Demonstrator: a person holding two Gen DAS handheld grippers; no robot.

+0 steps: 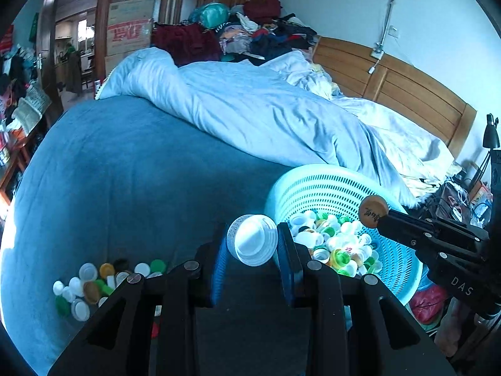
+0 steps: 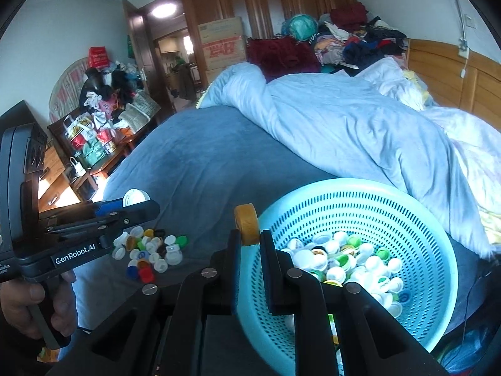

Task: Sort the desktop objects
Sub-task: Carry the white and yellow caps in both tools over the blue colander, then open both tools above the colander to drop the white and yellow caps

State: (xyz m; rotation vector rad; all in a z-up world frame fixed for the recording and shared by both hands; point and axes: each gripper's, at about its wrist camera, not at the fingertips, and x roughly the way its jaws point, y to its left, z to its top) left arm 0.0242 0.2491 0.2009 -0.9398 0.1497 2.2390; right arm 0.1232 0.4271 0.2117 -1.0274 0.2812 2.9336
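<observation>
My left gripper (image 1: 252, 244) is shut on a white bottle cap (image 1: 253, 239), held above the blue bed cover just left of the turquoise perforated basket (image 1: 313, 185). My right gripper (image 2: 249, 235) is shut on a yellow-brown cap (image 2: 247, 224) at the basket's (image 2: 407, 213) left rim. In the left wrist view that cap (image 1: 372, 211) hangs over the basket. The basket holds several white, green and yellow caps (image 2: 341, 263). A loose pile of caps (image 2: 150, 250) lies on the cover to the left; it also shows in the left wrist view (image 1: 94, 285).
A rumpled pale blue duvet (image 2: 344, 125) covers the far half of the bed. Clothes (image 2: 344, 40) are heaped at the back. A wooden headboard (image 1: 407, 94) runs along the right. A cluttered wooden desk (image 2: 94, 144) stands left of the bed.
</observation>
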